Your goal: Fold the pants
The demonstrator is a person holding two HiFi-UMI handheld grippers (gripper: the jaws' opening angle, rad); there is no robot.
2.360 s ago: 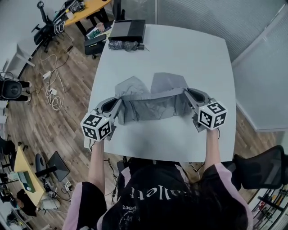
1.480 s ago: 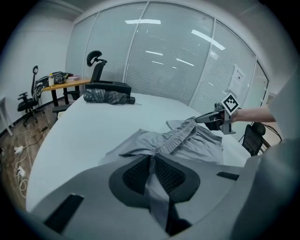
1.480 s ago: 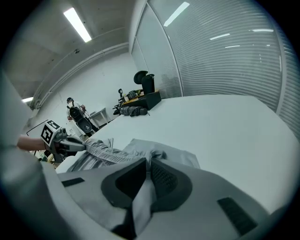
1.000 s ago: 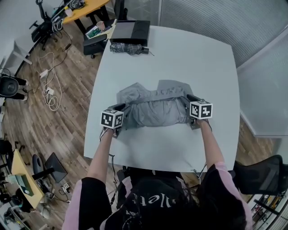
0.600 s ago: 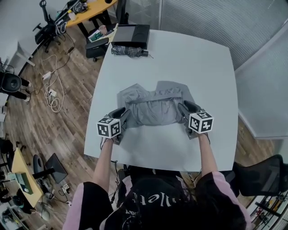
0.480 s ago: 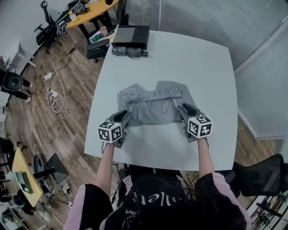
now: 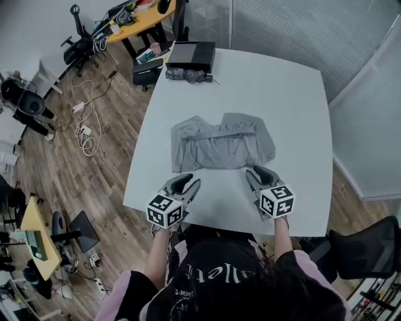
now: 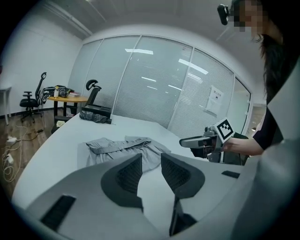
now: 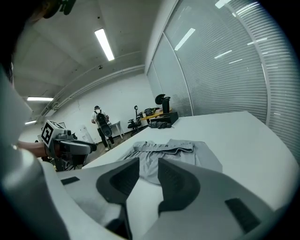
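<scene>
The grey pants [image 7: 220, 143] lie folded into a flat band in the middle of the white table [image 7: 294, 94]. They also show in the left gripper view as grey pants [image 8: 123, 149] and in the right gripper view as grey pants [image 9: 164, 154]. My left gripper [image 7: 190, 185] hovers near the table's front edge, short of the pants, open with nothing between its jaws. My right gripper [image 7: 252, 177] hangs level with it on the right, also short of the cloth. Its jaws are closing with nothing between them. Neither gripper touches the pants.
A black box [image 7: 191, 56] and a dark bundle [image 7: 187, 75] sit at the table's far left corner. Office chairs, an orange desk [image 7: 135, 19] and cables are on the wooden floor at left. A glass wall stands behind the table. A person [image 9: 102, 123] walks in the background.
Both grippers let go of the pants and drew back toward the table's front edge, rising. The pants now lie flat by themselves.
</scene>
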